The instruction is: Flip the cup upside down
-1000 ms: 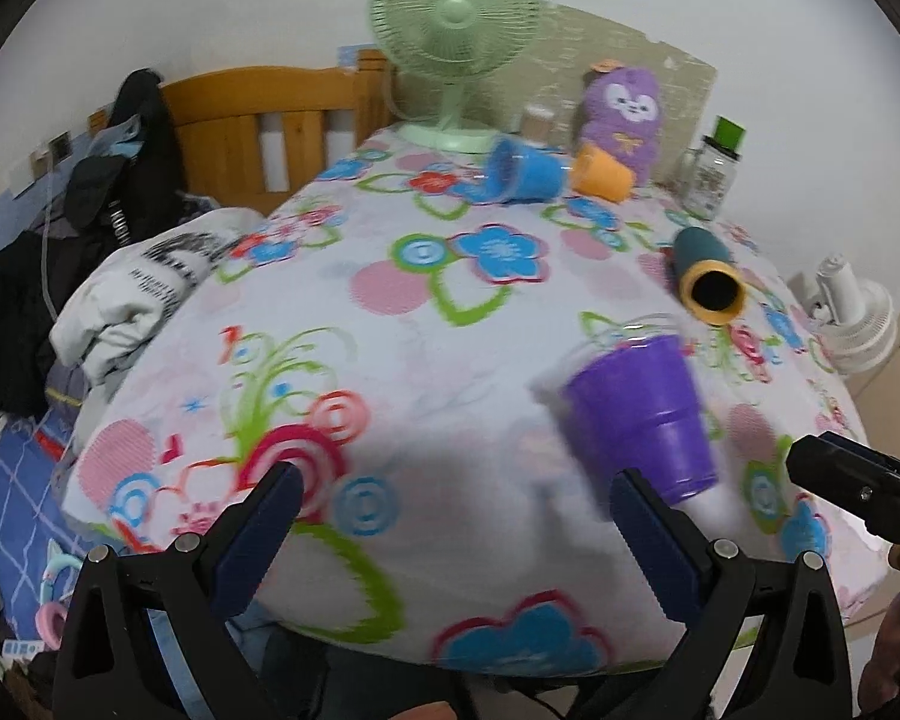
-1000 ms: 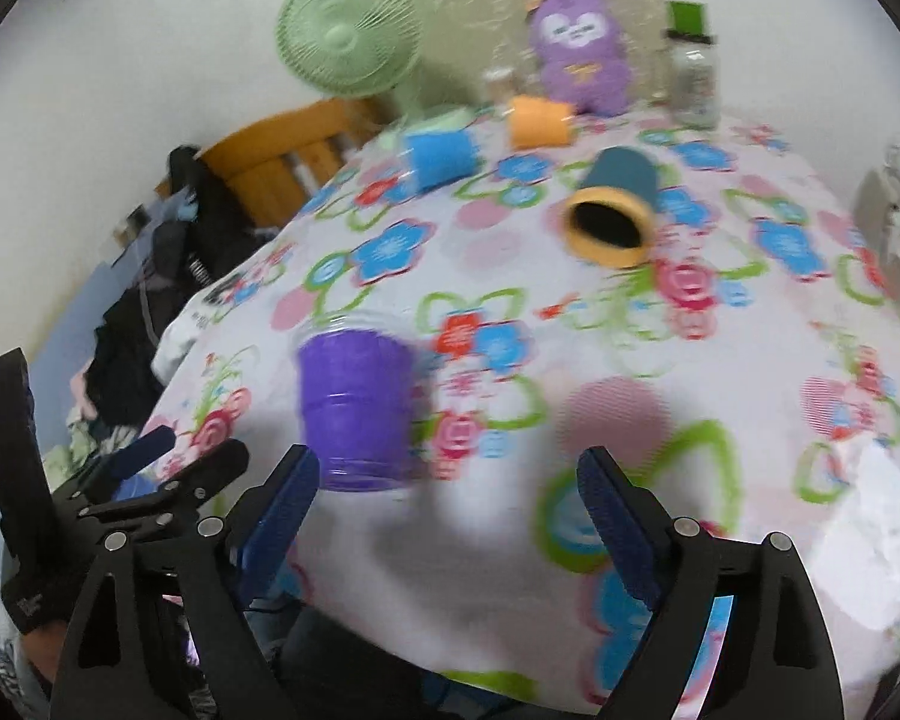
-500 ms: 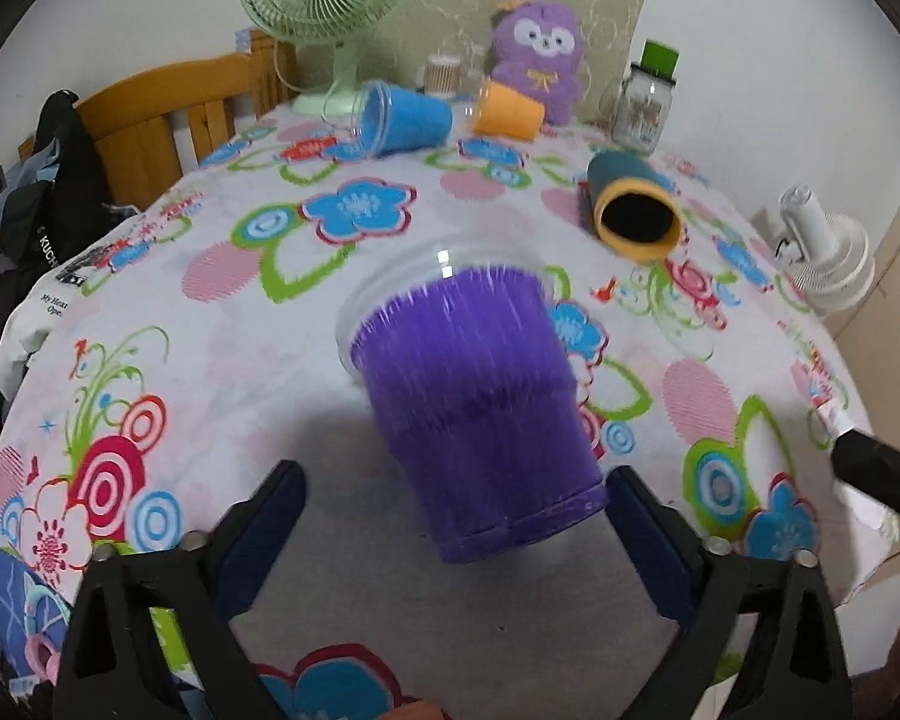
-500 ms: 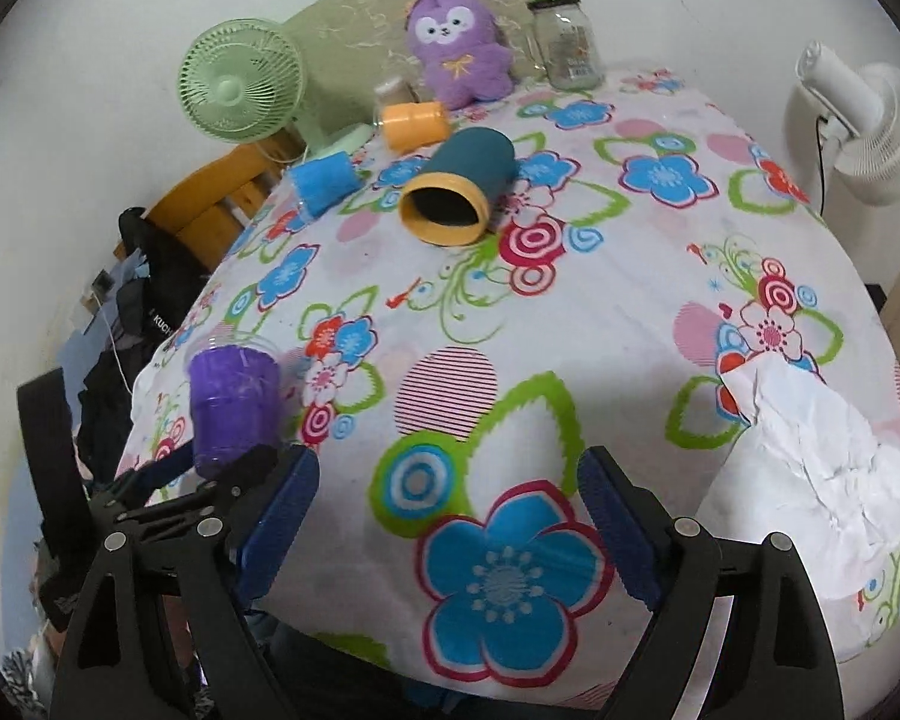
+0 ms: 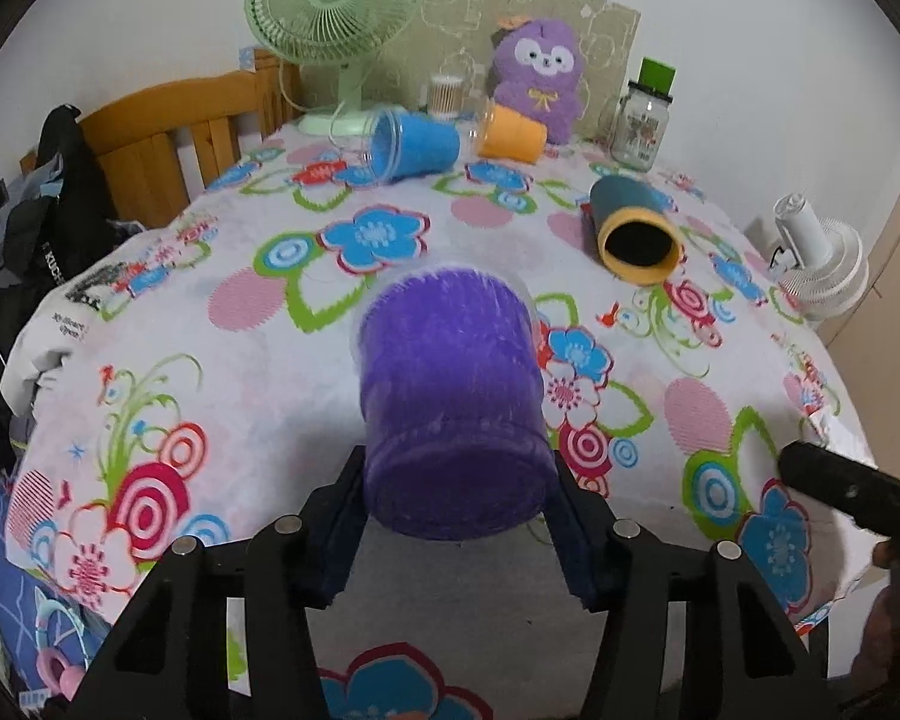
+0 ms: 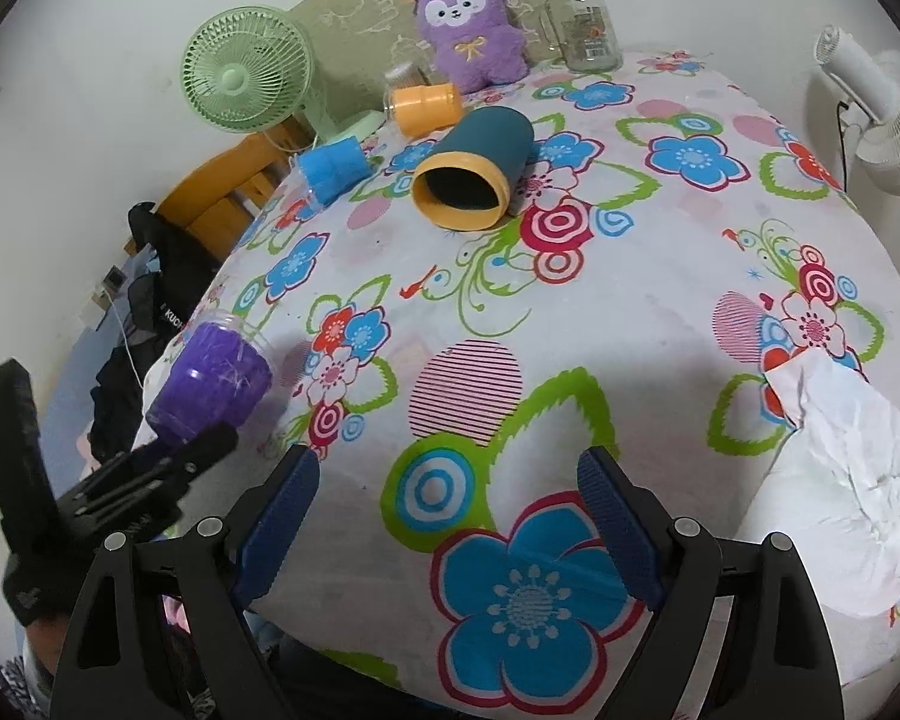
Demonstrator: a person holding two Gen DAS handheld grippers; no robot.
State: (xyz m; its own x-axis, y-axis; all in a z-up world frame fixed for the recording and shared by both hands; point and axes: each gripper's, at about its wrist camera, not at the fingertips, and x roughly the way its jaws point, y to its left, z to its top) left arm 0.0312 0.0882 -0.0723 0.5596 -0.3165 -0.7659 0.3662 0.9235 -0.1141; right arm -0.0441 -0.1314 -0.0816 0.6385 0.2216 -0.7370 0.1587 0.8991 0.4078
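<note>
A purple cup in a clear plastic sleeve (image 5: 450, 402) sits between the blue pads of my left gripper (image 5: 459, 510), which is shut on its base end. The cup tilts, base toward the camera and rim pointing away over the flowered tablecloth (image 5: 270, 372). In the right wrist view the same cup (image 6: 210, 378) shows at the left, held by the left gripper (image 6: 168, 456) near the table's left edge. My right gripper (image 6: 447, 522) is open and empty above the near part of the table.
A teal cup with a yellow rim (image 6: 474, 174) lies on its side mid-table. A blue cup (image 5: 414, 144) and an orange cup (image 5: 510, 132) lie further back. A green fan (image 5: 330, 6), a purple plush (image 5: 537, 78) and a jar (image 5: 639, 120) stand at the back. Crumpled paper (image 6: 852, 456) is at right.
My left gripper has closed in on the purple cup and shut on its base. The right gripper has swung away to the right, over the near table.
</note>
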